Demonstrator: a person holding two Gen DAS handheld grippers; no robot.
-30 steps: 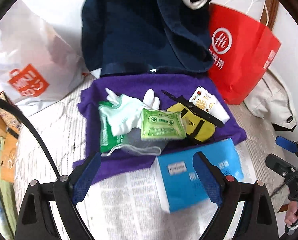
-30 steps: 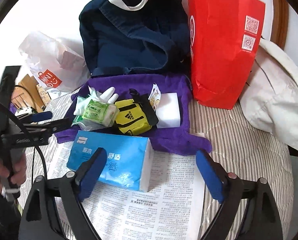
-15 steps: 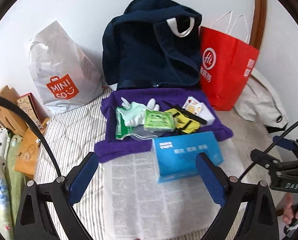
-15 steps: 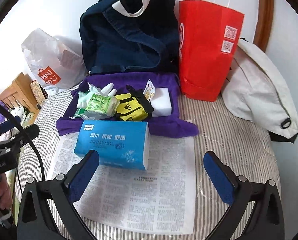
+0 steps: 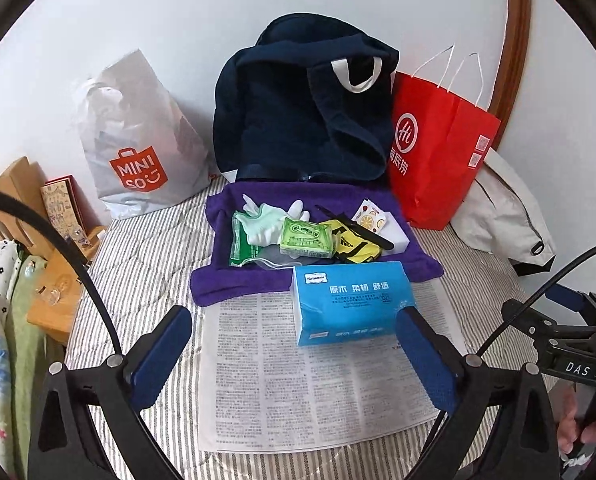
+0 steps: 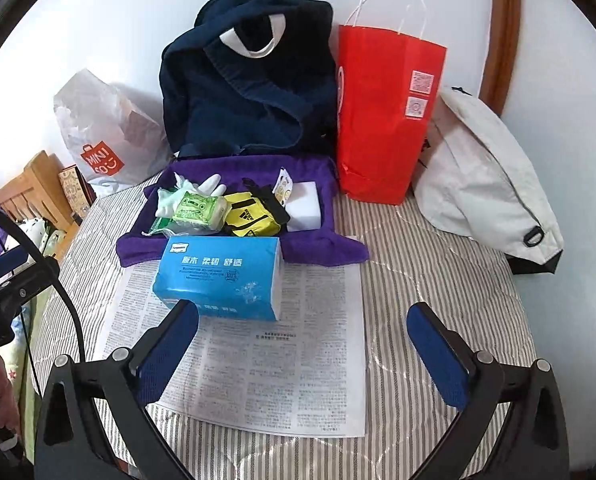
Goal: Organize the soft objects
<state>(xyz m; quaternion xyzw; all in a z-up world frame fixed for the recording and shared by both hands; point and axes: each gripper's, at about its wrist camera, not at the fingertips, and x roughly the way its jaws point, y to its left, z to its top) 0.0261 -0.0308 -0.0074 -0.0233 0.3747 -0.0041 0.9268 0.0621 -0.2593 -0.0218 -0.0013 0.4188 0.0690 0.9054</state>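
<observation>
A blue tissue pack (image 5: 349, 302) (image 6: 220, 276) lies on a newspaper (image 5: 298, 380), its far edge against a purple towel (image 5: 226, 284). White gloves (image 5: 266, 222), a green wipes pack (image 5: 306, 237), a yellow pouch (image 5: 355, 242) and a white sponge (image 5: 397, 236) are heaped on the towel. My left gripper (image 5: 294, 316) hovers above the newspaper, short of the tissue pack; its jaws are opening and hold nothing. The right gripper (image 6: 302, 308) stands wide open over the newspaper, to the right of the pack, also with nothing in it.
A navy tote bag (image 5: 298, 120) leans on the wall behind the towel. A red paper bag (image 5: 437, 152) and a pale grey bag (image 5: 501, 212) stand to the right, a white Miniso bag (image 5: 138, 152) to the left. Wooden furniture (image 5: 14, 184) borders the striped bed on the left.
Both grippers have pulled back and risen away from the tissue pack, so more of the bed and bags shows. Their jaws stand wider. The pack stays on the newspaper.
</observation>
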